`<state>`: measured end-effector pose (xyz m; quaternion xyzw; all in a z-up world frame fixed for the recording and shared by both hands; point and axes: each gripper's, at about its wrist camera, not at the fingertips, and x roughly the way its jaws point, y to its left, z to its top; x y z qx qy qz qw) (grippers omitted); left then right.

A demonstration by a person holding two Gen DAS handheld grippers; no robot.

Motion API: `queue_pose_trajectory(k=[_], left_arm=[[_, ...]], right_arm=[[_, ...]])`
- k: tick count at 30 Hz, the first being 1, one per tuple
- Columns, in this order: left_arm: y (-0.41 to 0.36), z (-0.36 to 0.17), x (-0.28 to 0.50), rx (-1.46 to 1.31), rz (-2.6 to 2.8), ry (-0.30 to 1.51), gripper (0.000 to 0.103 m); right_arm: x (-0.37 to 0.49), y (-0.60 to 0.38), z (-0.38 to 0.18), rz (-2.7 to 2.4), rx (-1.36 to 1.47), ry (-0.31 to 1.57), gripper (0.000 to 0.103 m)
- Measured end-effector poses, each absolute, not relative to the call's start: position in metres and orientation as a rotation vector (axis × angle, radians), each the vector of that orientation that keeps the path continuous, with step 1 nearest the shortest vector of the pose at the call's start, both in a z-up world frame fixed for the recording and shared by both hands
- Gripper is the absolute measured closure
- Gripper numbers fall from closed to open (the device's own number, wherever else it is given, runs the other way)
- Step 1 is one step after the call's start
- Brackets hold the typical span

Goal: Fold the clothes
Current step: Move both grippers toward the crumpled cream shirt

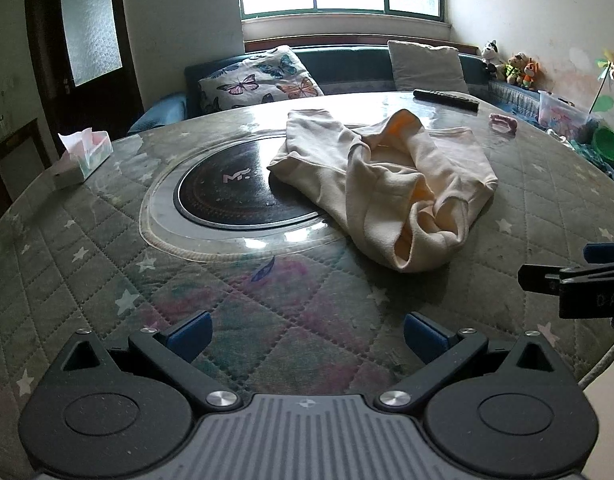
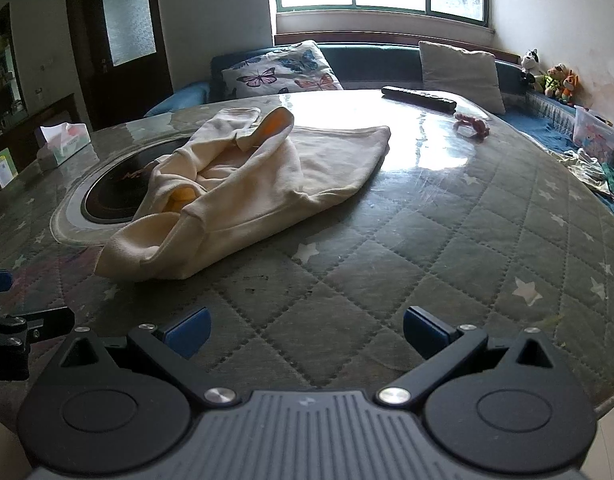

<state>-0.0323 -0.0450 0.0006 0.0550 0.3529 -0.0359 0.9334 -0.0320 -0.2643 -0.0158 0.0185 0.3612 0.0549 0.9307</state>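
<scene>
A cream garment with a yellow-orange lining (image 1: 387,184) lies crumpled on the round quilted table (image 1: 107,264), partly over the dark round hob in the middle. In the right wrist view the garment (image 2: 259,184) lies ahead and to the left. My left gripper (image 1: 305,334) is open and empty, low over the table's near edge, short of the garment. My right gripper (image 2: 305,334) is open and empty, also near the table's front edge. The right gripper shows at the right edge of the left wrist view (image 1: 579,284).
A tissue box (image 1: 83,154) stands at the table's left. A black remote (image 1: 447,100) and a small pink item (image 1: 503,122) lie at the far side. A sofa with cushions (image 1: 263,80) is behind the table, with toys and a plastic box (image 1: 559,110) at right.
</scene>
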Motion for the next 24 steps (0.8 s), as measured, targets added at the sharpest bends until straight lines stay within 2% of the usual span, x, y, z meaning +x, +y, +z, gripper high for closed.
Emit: queue_pose_trajectory(k=[24], left_arm=[[-0.0519,0.0034,-0.0289,0.127,-0.100,0.710,0.000]], right_arm=[[-0.0249,-0.2568,-0.0144,0.131,0.021,0.739,0.000]])
